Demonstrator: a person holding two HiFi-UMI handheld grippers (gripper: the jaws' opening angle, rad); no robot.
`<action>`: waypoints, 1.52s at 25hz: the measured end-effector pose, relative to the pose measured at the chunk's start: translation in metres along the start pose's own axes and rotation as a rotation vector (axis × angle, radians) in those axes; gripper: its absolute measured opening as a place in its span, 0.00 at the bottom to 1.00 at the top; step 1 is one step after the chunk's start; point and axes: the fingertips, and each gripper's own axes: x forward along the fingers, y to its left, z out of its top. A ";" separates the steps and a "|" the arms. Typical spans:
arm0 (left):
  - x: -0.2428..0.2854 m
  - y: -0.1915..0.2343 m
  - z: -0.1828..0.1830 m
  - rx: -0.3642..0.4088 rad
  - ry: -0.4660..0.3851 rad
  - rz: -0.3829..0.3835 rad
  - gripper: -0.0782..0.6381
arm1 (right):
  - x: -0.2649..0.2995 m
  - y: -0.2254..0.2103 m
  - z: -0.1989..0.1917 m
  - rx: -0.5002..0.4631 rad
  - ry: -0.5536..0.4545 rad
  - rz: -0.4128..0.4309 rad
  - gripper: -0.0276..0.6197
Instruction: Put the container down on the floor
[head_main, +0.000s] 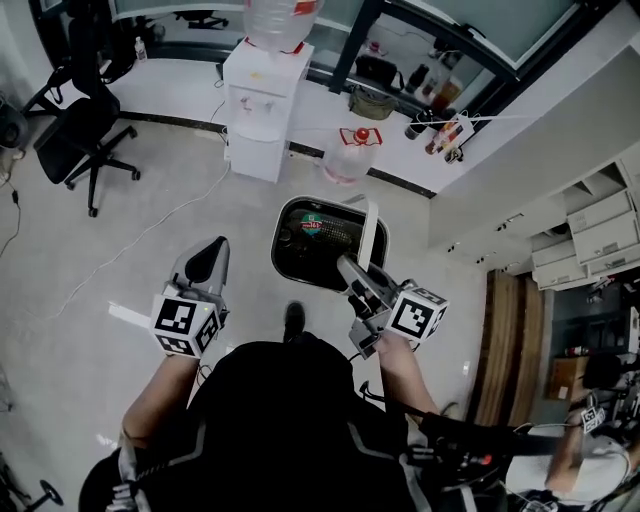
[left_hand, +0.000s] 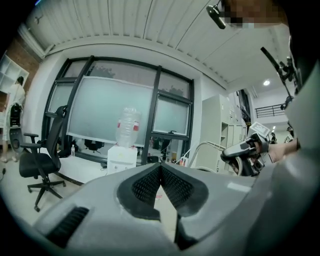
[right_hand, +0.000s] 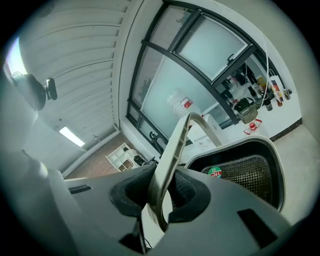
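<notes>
My right tongs are clamped on the pale handle, so the container hangs from that 1 grip. It sits just ahead of my feet, short of the water dispenser. I judge it isn't resting on the floor yet. My left tongs are pressed together on nothing and held aside, because this carry needs only 1 hand.

The black mesh container looks matt and perforated, its pale handle smooth plastic. The pale floor is glossy. The left gripper has matt grey plastic and dimpled black pads.
</notes>
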 end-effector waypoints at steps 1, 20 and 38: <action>0.011 0.000 0.002 0.000 0.003 0.004 0.12 | 0.004 -0.007 0.007 -0.004 0.007 0.007 0.14; 0.190 -0.031 0.024 0.033 0.041 0.057 0.12 | 0.042 -0.142 0.112 -0.080 0.190 0.113 0.14; 0.316 0.052 0.016 -0.005 0.107 -0.012 0.12 | 0.161 -0.232 0.132 -0.159 0.455 0.138 0.14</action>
